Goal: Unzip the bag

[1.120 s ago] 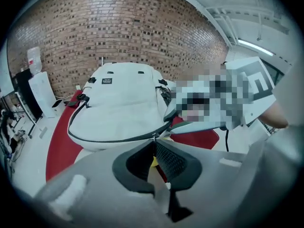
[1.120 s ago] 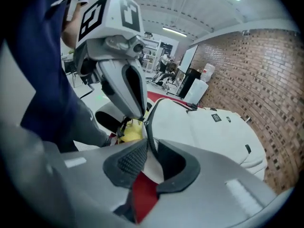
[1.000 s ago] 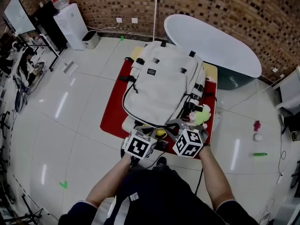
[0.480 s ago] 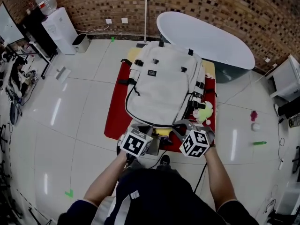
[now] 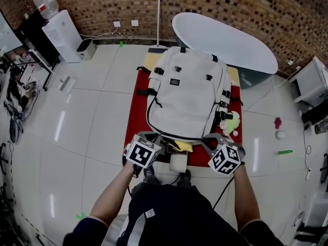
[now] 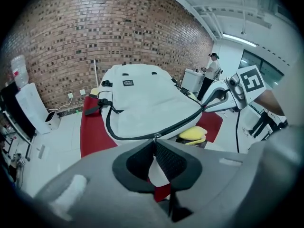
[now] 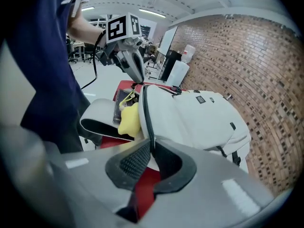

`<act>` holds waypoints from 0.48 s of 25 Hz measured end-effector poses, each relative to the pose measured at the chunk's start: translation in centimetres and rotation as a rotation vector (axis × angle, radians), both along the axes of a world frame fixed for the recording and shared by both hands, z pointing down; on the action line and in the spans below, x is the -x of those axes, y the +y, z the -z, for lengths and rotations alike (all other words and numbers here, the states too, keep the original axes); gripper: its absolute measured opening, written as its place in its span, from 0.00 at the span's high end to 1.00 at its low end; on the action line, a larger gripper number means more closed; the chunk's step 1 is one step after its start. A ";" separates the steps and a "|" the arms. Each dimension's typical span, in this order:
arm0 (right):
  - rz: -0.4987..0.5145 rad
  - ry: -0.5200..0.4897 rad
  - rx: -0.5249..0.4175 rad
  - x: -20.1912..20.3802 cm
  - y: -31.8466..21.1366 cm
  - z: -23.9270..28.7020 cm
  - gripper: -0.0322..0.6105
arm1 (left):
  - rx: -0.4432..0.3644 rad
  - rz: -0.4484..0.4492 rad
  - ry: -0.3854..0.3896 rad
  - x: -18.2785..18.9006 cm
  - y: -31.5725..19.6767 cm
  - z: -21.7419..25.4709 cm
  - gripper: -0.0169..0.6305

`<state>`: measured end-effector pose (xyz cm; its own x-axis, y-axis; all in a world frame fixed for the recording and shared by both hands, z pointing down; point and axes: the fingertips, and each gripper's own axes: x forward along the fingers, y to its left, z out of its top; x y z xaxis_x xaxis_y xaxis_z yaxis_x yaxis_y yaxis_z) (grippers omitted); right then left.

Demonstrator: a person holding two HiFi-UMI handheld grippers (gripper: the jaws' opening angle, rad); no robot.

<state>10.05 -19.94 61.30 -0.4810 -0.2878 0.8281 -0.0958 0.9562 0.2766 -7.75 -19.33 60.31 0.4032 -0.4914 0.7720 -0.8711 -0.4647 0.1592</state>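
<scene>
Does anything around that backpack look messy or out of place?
Yes: a yellow item bulges out of the unzipped near end of the white backpack, and a soft toy lies beside its right side. On the floor further right, a pink object, a white ball and a green stick lie scattered.

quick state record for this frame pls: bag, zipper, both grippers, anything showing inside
bag: white backpack, flat on red mat
zipper: partly open at the near end
left gripper: jaws shut on zipper pull
right gripper: jaws have just been closing, now shut on zipper edge
in the opening: yellow item
beside bag: plush toy
</scene>
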 end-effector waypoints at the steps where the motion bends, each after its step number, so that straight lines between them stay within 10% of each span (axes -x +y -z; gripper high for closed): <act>1: -0.020 0.001 0.002 0.0 0.0 0.1 0.90 | -0.003 -0.005 -0.002 0.4 -0.1 -0.1 0.94; 12: -0.212 0.047 0.015 0.2 -0.2 0.0 0.90 | -0.020 -0.046 -0.010 5.2 -1.8 -1.4 0.94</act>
<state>9.90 -20.16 61.34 -0.3718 -0.3655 0.8534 -0.2826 0.9202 0.2710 -12.91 -21.11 61.66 0.4183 -0.4874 0.7665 -0.8501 -0.5074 0.1412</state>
